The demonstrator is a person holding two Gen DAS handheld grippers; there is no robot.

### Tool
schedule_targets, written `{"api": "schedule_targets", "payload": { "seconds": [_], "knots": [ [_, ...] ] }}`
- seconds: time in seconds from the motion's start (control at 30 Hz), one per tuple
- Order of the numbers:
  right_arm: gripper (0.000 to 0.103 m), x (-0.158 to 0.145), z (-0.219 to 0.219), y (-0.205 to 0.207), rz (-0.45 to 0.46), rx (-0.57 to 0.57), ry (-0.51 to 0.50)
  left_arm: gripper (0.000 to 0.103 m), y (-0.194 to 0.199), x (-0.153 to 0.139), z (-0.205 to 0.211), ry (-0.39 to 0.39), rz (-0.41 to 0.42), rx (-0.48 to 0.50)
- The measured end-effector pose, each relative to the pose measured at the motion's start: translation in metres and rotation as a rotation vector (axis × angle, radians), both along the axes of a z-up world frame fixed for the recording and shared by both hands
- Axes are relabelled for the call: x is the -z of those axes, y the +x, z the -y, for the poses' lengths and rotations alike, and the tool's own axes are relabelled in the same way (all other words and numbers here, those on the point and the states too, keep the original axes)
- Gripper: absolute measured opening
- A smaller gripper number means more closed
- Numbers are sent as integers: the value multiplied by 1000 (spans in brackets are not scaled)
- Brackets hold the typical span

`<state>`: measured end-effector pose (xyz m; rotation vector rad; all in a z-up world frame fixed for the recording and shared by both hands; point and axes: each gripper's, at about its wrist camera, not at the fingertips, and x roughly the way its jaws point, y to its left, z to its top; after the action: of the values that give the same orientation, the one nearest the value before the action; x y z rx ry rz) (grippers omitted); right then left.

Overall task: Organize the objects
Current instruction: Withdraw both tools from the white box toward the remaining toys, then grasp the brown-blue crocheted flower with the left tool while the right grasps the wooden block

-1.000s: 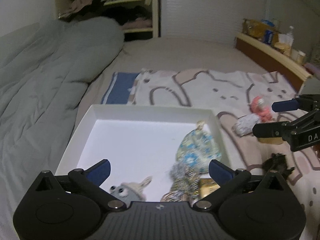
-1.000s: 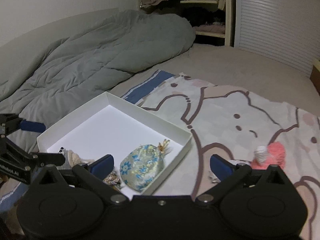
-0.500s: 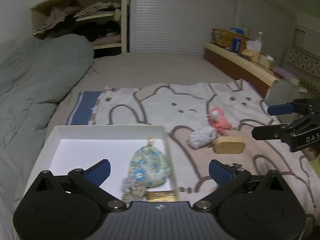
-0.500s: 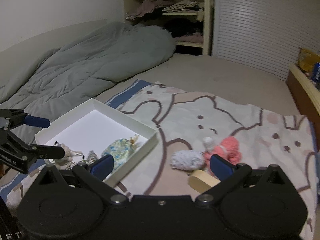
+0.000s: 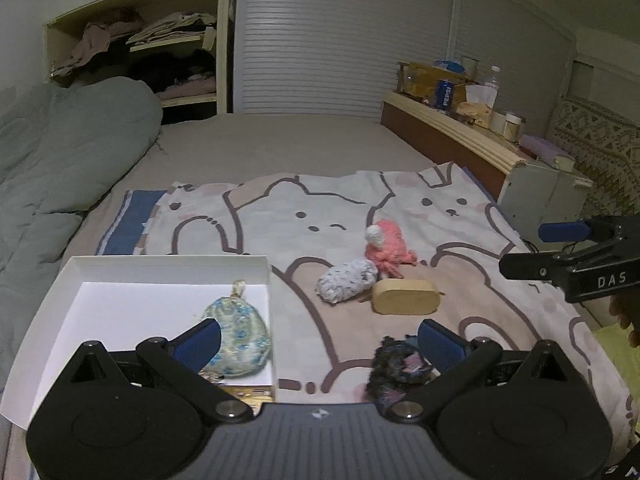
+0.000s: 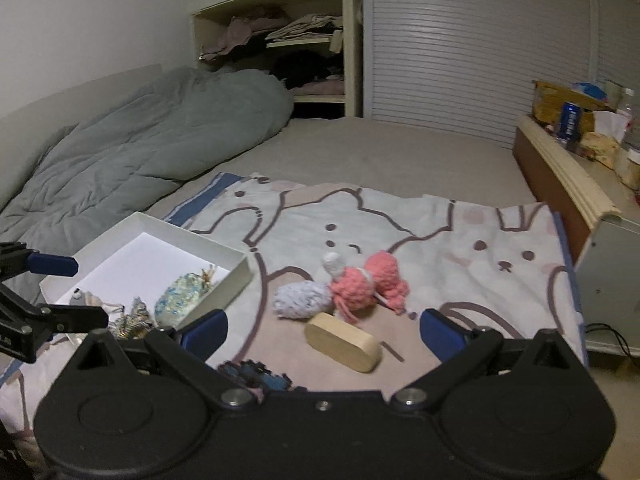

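between picks: four things left on the blanket

while both tools hang empty over the bed, the work looks to be between one deposit and the next pick. the left gripper (image 5: 318, 338) has its jaws spread wide with nothing between them, and the right gripper (image 6: 322, 334) is spread the same, also empty. the white box (image 5: 168, 262) lies on the left of the cartoon blanket (image 5: 328, 204) and already holds a floral pouch (image 5: 239, 330), with a gold item just beside it at the near wall. outside the box wait a pink crochet toy (image 5: 388, 242), a grey knitted bundle (image 5: 347, 285) touching it, a tan oval block (image 5: 406, 302) just beside both, and a dark fuzzy item (image 5: 398, 368) nearest the left tool.

i judge the next move is a descent onto one of these. the dark item is nearest, but the soft pieces lie bunched, so the jaws must straddle one alone.

the right wrist view shows more of the box's contents: a small grey plush (image 6: 80, 296) and a silvery cluster (image 6: 134, 314), both hidden behind the left tool's body in its own view. the left wrist view, though, shows the dark item whole, where the right one catches only its edge.
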<state>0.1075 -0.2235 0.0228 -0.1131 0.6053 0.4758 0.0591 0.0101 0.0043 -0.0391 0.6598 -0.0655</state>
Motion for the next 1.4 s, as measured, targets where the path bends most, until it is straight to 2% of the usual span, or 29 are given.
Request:
{"api": "schedule_targets", "payload": {
  "seconds": [0.37, 0.53, 0.63, 0.73, 0.9, 1.1, 1.2, 1.4],
  "knots": [
    [103, 15, 23, 1, 27, 53, 35, 103, 1, 9, 36, -10, 87, -8],
    [103, 24, 27, 10, 35, 79, 39, 102, 5, 23, 56, 15, 110, 35],
    [101, 30, 26, 20, 33, 68, 38, 98, 10, 36, 65, 5, 90, 74],
    [87, 39, 24, 34, 14, 70, 43, 94, 15, 51, 72, 6, 60, 108],
    [78, 54, 18, 59, -25, 89, 51, 86, 24, 75, 76, 21, 20, 134],
    [66, 80, 9, 97, -84, 163, 25, 81, 32, 96, 75, 11, -25, 149],
    [65, 93, 5, 112, -92, 188, 21, 77, 38, 102, 73, -2, -58, 149],
    [64, 118, -1, 134, -135, 216, 4, 76, 44, 109, 67, -42, -94, 148]
  ]
}}
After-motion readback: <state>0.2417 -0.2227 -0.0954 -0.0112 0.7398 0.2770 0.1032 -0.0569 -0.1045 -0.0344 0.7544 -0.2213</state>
